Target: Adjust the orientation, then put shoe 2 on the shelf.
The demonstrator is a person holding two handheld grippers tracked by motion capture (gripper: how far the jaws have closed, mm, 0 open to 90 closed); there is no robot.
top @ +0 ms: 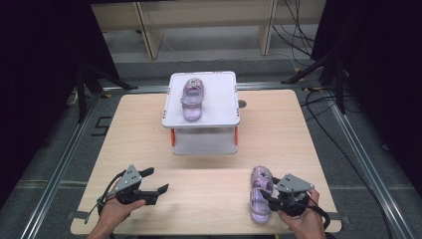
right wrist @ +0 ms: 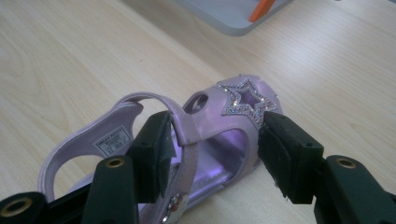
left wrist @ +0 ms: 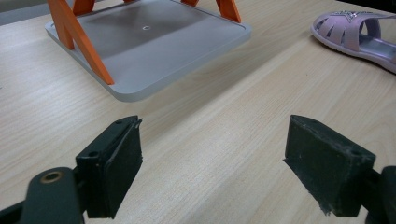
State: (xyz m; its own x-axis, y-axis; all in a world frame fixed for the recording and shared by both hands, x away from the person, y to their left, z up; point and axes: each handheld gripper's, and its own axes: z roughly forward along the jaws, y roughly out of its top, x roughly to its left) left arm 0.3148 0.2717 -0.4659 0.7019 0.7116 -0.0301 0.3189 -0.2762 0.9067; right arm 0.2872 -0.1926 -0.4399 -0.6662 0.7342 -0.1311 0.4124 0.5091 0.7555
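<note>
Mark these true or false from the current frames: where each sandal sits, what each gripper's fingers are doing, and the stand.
1. One purple sandal lies on top of the white stand. True.
2. The left gripper holds a sandal. False: its fingers stand apart over bare table.
3. The right gripper has its fingers on either side of the second sandal. True; whether the pads press yet cannot be told.
4. The second sandal lies on the stand's lower shelf. False: it lies on the table near the front edge.
5. The stand has orange legs. True.
</note>
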